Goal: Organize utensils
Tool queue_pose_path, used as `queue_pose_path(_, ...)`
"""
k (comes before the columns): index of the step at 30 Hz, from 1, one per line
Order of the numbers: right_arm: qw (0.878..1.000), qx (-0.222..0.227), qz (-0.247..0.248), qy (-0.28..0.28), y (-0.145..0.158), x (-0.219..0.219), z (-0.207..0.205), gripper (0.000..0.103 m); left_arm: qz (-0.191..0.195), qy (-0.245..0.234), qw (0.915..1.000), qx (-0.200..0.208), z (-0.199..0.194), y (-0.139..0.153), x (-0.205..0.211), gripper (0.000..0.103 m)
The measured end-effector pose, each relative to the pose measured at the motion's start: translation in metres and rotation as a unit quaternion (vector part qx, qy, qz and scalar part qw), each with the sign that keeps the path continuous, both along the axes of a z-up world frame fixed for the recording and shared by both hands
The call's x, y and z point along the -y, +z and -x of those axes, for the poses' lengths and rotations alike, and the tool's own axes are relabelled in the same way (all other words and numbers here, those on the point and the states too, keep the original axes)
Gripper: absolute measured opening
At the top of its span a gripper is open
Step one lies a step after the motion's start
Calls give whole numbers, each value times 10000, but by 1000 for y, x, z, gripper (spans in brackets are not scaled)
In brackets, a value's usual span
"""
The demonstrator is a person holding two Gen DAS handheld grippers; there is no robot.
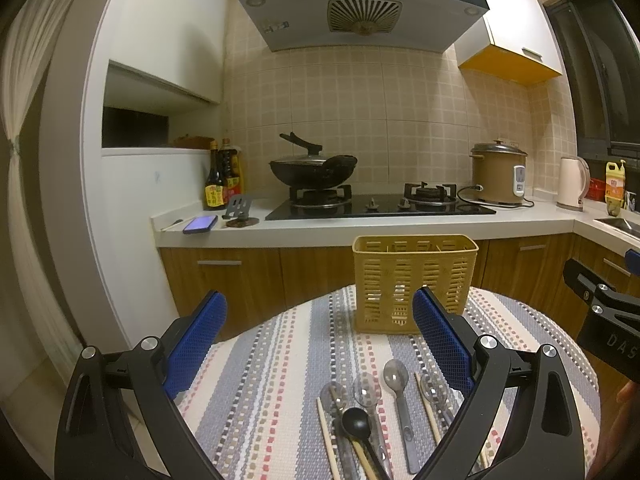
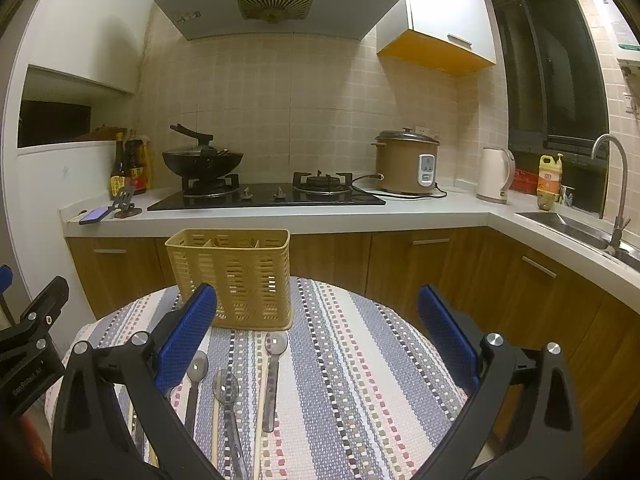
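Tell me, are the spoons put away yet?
Not yet. Nothing shows above the yellow basket's rim. Both grippers, left and right, have open jaws holding nothing. The spoons and chopsticks lie on the striped cloth, all waiting.

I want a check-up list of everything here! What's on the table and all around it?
Surface: round table with striped cloth.
Job's things: yellow basket upright at the far edge, nothing visible inside; spoons, a black ladle and chopsticks lie flat in front of it.
Clutter: nothing seen on the table.
Grippers: left tool and right tool both open, holding nothing.
Cables: rice cooker cord on the counter.
Surroundings: stove with wok, kettle, phone, sink.
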State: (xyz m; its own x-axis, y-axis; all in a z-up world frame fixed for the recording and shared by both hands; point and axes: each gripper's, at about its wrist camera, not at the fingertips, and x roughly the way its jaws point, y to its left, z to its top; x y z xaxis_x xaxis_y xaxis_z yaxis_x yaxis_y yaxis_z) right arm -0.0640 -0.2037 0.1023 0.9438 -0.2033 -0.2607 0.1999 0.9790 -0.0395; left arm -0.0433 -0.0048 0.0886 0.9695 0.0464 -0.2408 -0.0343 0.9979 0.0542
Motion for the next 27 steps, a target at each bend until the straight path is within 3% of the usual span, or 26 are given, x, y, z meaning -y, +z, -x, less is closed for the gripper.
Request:
queue_pose_path(4,9999,-165,23,13,-1,-2,-8,96,-89,31,9999,-81,-4,-2,-5,91)
queue_pose_path(9,9972,-647,-176,339,-10,1,-29,95,409,31,9976,-555,-24,-5,-45,91)
queue_pose_path(12,9941,-873,-360,526,-15,5,-42,84,458,-178,9942,-955,-43,-13,-65,91)
queue_pose_path(14,9904,-1150,-352,687,-19,3,-56,76,624,-486,9869,-1404,-59,-20,-74,86)
queue_pose_path(16,9858,-1443,-261,814,-24,-3,-70,70,916,-826,9715,-2026,-81,-35,-85,77)
queue_pose_path(18,9773,-1834,-253,1025,-32,-7,-88,68,1104,-1067,9542,-2567,-103,-52,-93,76)
queue_pose_path(21,9640,-2355,-272,1206,-46,-8,-114,63,1222,-1252,9384,-2981,-126,-70,-97,72)
queue_pose_path(22,9593,-2518,-276,1247,-51,-7,-121,61,1379,-1349,9248,-3280,-138,-82,-101,70)
queue_pose_path(25,9447,-2971,-351,1345,-65,-4,-145,57,1608,-1482,9013,-3739,-157,-104,-102,66)
queue_pose_path(27,9349,-3263,-427,1331,-74,1,-162,57,1610,-1573,8927,-3904,-163,-115,-96,66)
